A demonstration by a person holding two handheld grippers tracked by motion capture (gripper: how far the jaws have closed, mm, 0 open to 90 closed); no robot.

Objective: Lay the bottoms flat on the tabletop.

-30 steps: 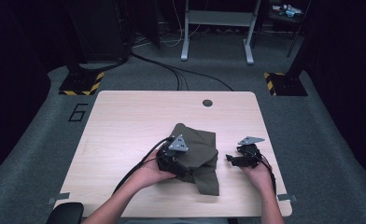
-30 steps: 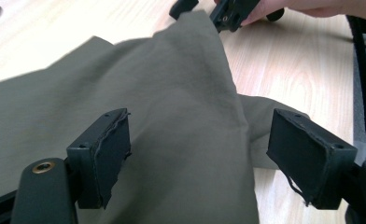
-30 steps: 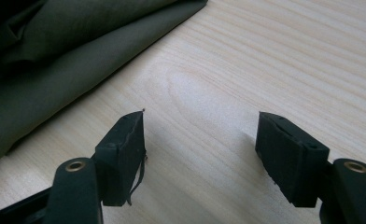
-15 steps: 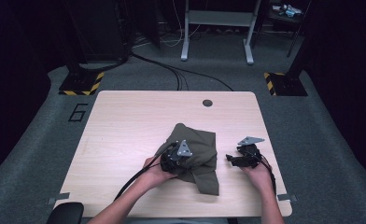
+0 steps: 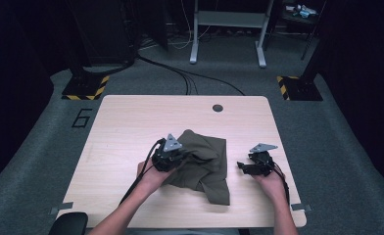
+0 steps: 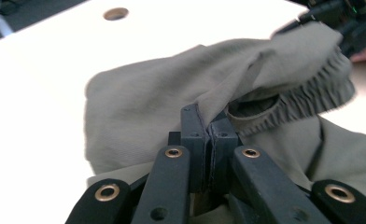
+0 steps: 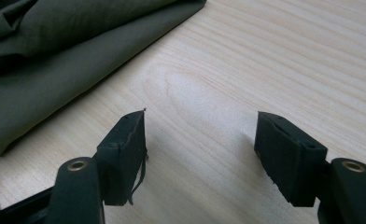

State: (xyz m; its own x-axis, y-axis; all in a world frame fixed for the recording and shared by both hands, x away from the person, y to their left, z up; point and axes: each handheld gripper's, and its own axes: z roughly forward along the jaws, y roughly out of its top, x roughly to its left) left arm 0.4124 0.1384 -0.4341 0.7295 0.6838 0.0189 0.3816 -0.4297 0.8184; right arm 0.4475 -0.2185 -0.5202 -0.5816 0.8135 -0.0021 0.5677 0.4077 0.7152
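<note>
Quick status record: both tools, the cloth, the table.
left tool: jaws have just been closing, now shut on a fold of the cloth
right tool: open, nothing between the jaws, over bare wood beside the cloth
cloth: olive garment, crumpled, elastic band showing in the left gripper view
table: light wood, round hole near the far edge

Left tool (image 6: 210,140) just clamped tight (right tool (image 7: 200,154) gapes).
</note>
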